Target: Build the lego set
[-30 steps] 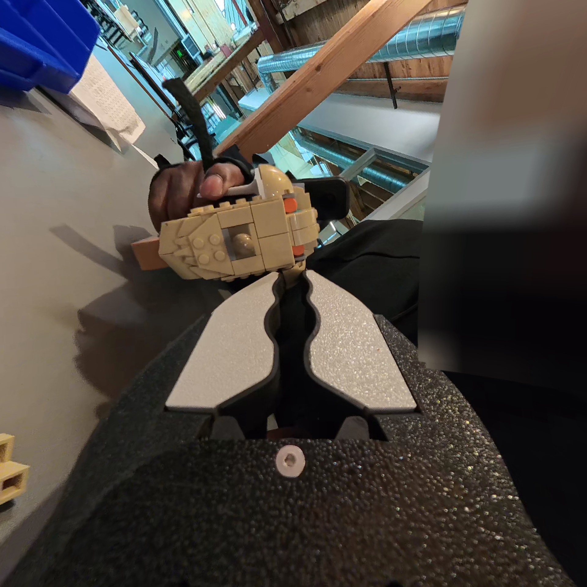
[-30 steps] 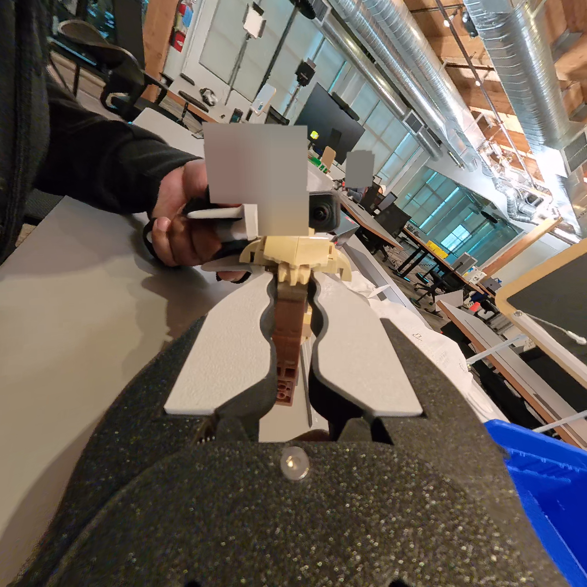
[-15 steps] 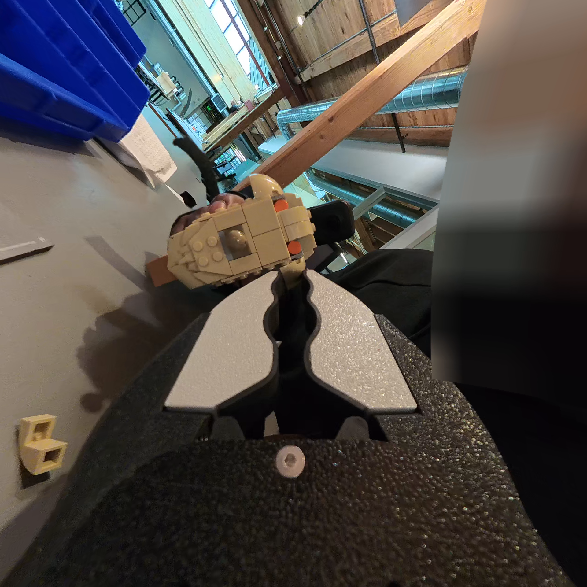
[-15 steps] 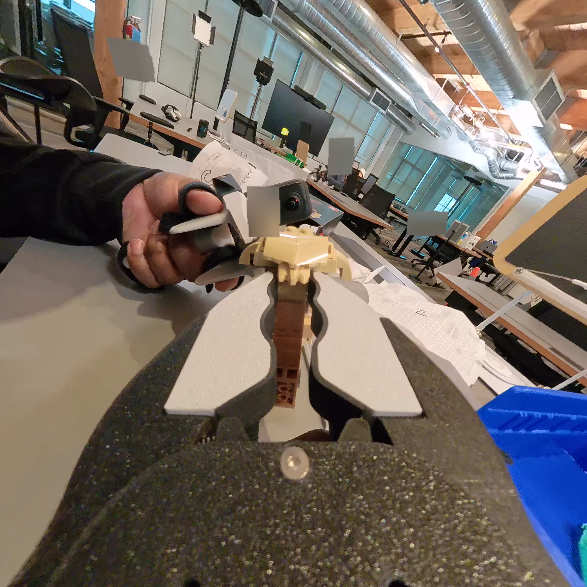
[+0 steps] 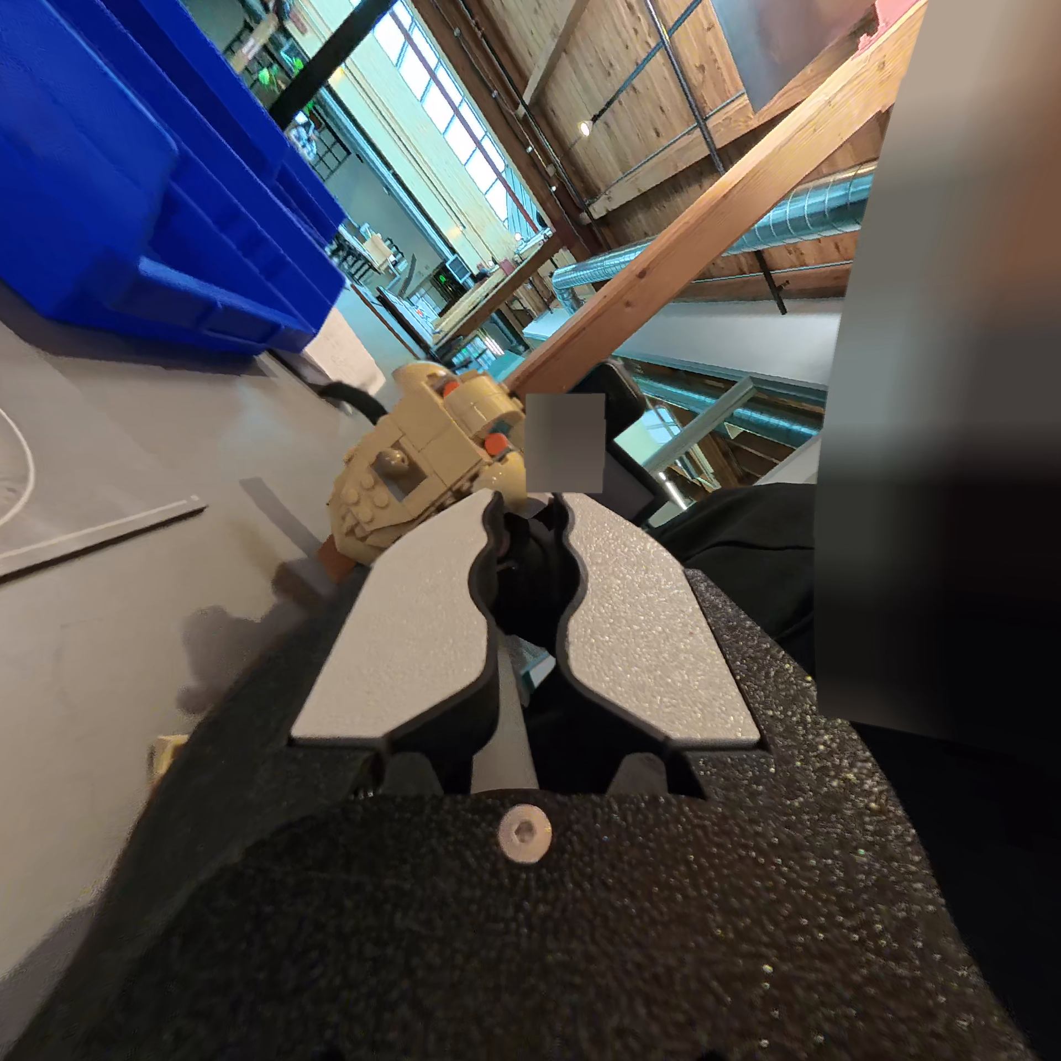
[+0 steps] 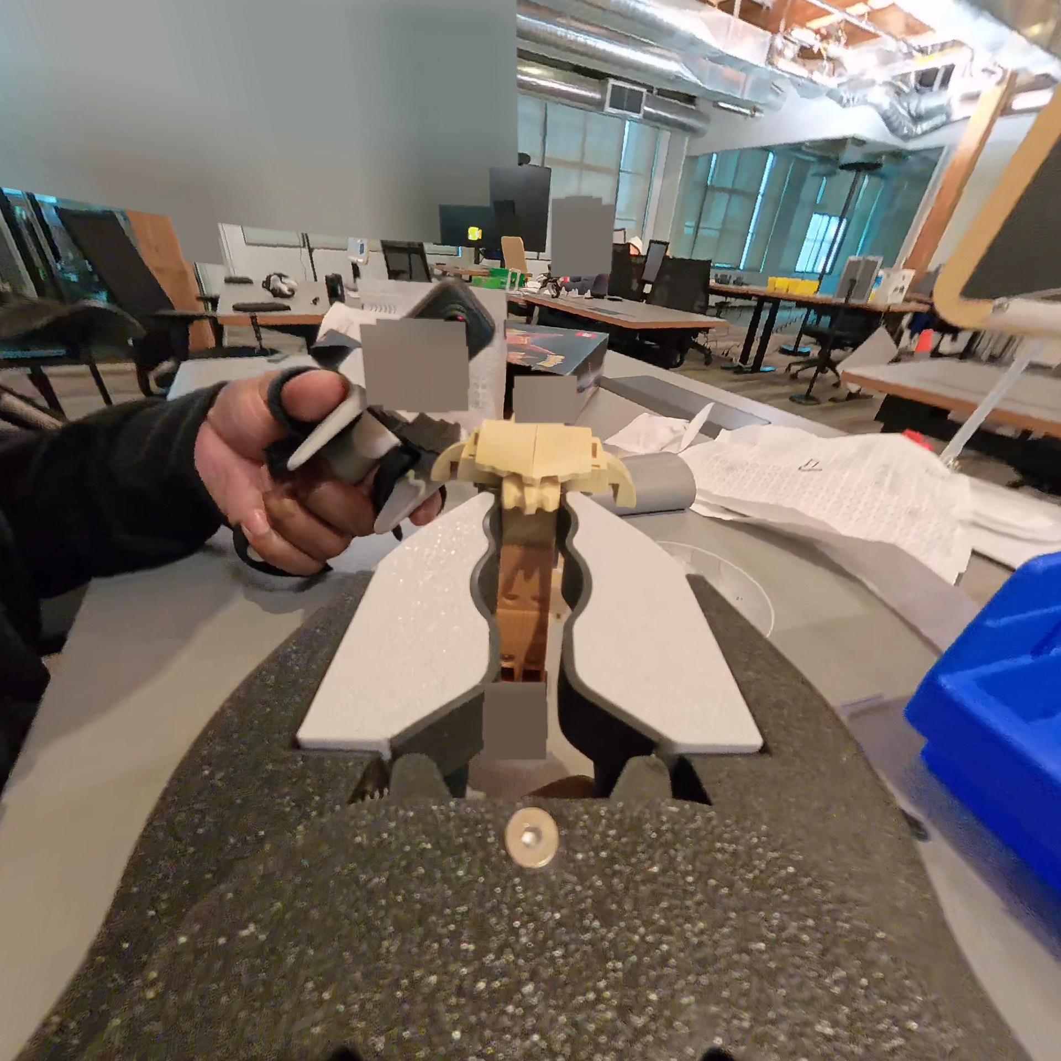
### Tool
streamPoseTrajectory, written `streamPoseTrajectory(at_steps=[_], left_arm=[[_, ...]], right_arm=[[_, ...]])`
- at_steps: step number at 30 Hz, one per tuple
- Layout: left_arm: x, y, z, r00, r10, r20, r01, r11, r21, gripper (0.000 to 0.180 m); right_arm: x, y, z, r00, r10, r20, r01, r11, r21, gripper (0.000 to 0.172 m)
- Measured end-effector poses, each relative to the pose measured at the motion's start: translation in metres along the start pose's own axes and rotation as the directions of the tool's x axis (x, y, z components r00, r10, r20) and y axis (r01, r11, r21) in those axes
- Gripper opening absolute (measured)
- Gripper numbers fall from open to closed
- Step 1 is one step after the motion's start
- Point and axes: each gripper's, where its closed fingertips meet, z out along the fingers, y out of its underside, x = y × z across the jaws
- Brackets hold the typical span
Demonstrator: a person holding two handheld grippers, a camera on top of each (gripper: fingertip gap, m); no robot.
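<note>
Two grey fingers of the right gripper pinch a toy brick model by its brown stem, which runs down the narrow slot between them and touches both inner edges. The model's tan, winged head sticks out just past the fingertips, held above the grey worktop.

In the left wrist view the same model shows from the side: tan bricks with orange studs and a brown end pointing down toward the worktop. The left gripper has its fingers a little apart. Their tips sit right at a rounded tan piece on the model's lower edge, but I cannot tell whether they press on it or merely stand beside it.

From the right wrist view, a hand in a black sleeve holds the left gripper's handle just left of the model, with a black loop round the thumb.

Farther out, a blue bin stands at the right edge of the worktop; the left view shows it at upper left. Crumpled white paper sheets lie behind the model, with a grey cylinder beside them. A colourful box rests farther back.
</note>
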Motion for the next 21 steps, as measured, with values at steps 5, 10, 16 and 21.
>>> streamPoseTrajectory(at_steps=[5,10,16,21], left_arm=[[-0.004,-0.018,-0.007,0.946,0.251,0.203,-0.264,0.964,0.04,0.019],[-0.019,-0.03,-0.009,0.685,0.505,0.526,-0.552,0.83,-0.079,0.026],[-0.033,-0.022,-0.004,0.492,0.616,0.615,-0.624,0.742,-0.244,0.026],[-0.034,-0.023,-0.005,0.393,0.676,0.623,-0.662,0.679,-0.318,0.019]], right_arm=[[0.018,0.004,0.004,0.96,0.259,-0.103,-0.258,0.966,0.026,0.017],[0.029,0.014,0.011,0.893,0.375,-0.248,-0.377,0.925,0.042,0.017],[0.024,0.017,0.018,0.884,0.329,-0.333,-0.339,0.94,0.029,0.017],[0.018,0.013,0.019,0.9,0.291,-0.323,-0.296,0.954,0.036,0.017]])
